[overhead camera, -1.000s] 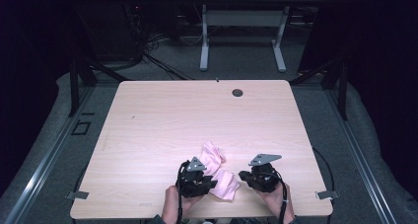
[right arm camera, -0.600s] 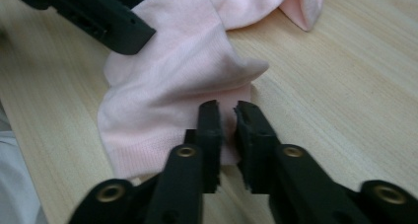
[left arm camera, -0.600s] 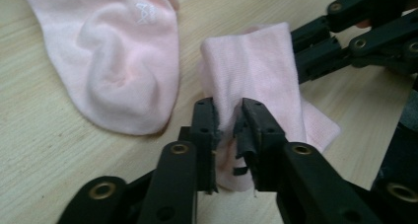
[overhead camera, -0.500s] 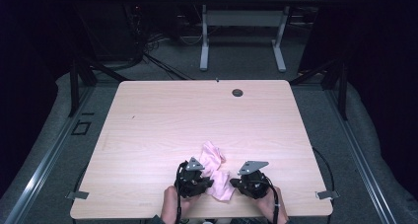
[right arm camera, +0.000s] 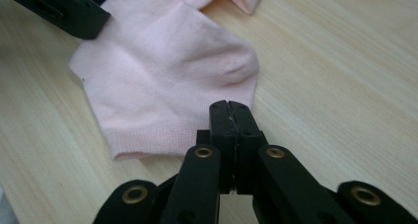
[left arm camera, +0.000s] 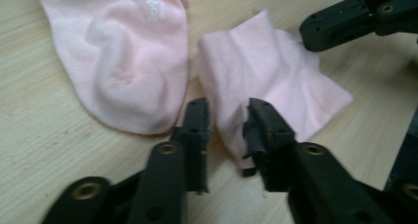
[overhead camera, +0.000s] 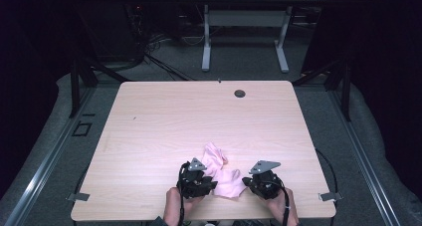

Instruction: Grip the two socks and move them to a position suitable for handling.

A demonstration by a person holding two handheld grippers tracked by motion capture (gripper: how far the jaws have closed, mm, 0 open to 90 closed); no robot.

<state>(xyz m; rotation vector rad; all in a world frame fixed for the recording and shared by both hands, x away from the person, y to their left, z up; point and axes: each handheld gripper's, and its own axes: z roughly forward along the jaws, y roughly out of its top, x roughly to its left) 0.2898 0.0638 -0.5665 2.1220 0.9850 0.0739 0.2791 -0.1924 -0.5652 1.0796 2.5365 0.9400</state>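
High view, L to R: left hand-held gripper (overhead camera: 199, 178) sits near the bench's (overhead camera: 164, 126) front edge, w/ a hand (overhead camera: 175, 209) coming up from the bottom behind it. Just right of it lie two pink socks, crumpled together near the front edge, approx centre. Upper sock (overhead camera: 215, 156) runs away from the person, toward the far side, tilted a bit left. Lower sock (overhead camera: 230, 182) lies between the two grippers, its long axis roughly across the bench. Right hand-held gripper (overhead camera: 261, 181) is at that sock's right end; grey plate on top.

Left gripper view: the jaws have just been opening and stand apart, w/ a gap between them; the folded edge of the lower sock (left arm camera: 276, 86) lies in that gap, pads not pressing it. Upper sock (left arm camera: 123, 61) is on the left, rounded toe end nearest the jaws, small white logo near its far end. Right gripper's jaw shows top right.

Right gripper view: jaws are fully closed, tips meeting at the sock's (right arm camera: 167, 81) near edge by the ribbed cuff; can't tell if any fabric is pinched. Sock's long axis runs away from the jaws, up-left.
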